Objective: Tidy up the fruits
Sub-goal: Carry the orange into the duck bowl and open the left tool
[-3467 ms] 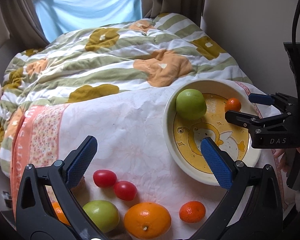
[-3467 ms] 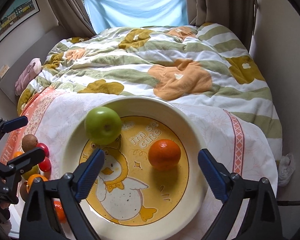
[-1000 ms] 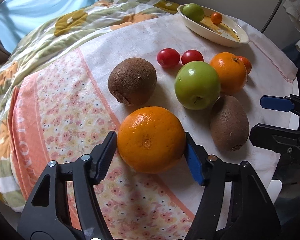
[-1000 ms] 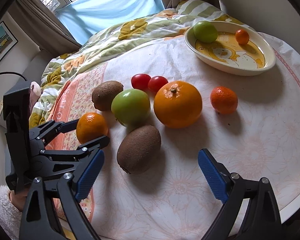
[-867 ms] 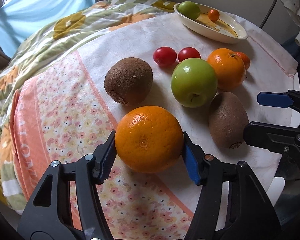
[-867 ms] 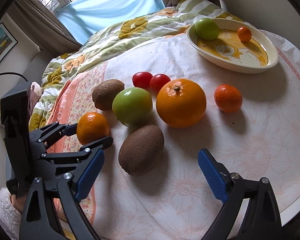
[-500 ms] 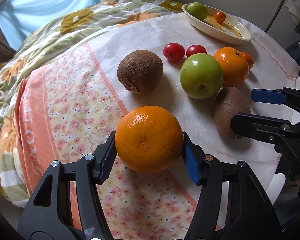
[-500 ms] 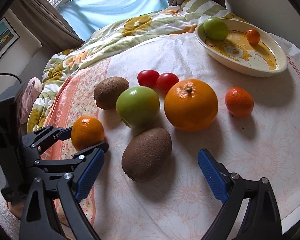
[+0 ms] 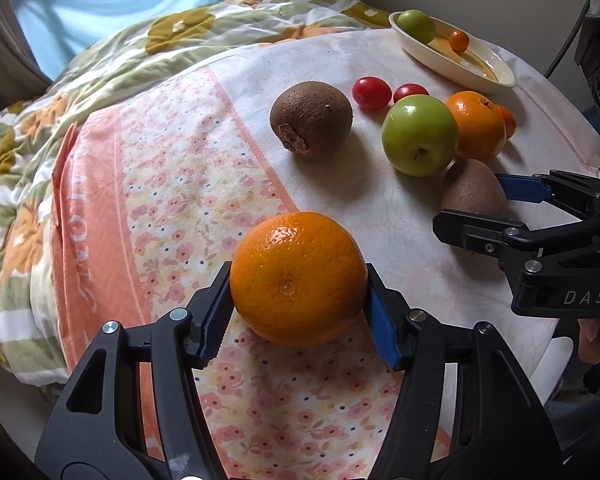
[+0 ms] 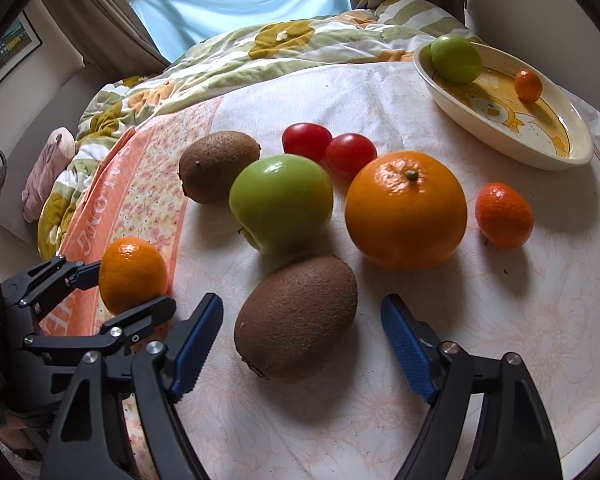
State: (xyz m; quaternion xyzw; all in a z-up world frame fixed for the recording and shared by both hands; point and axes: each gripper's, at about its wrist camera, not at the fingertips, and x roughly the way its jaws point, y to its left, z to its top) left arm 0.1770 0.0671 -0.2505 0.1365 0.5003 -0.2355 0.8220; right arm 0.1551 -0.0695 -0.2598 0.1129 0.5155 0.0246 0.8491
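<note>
Your left gripper (image 9: 298, 312) clamped on orange (image 9: 298, 278), low over table. Your right gripper (image 10: 300, 344) spread wide around kiwi (image 10: 296, 318).

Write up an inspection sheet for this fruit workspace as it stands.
Surface: round table under a white floral cloth with a pink flowered band.
Job's things: cream oval duck-print dish holds a green apple and a small tangerine. On the cloth: two red tomatoes, two brown kiwis, another green apple, a large orange, a small mandarin.
Clutter: nothing seen.
Grippers: left claw shut on a medium orange; right claw open around the near kiwi, not touching.
Cables: one black cable near the wall.
Surroundings: bed with flowered quilt, curtained window.
</note>
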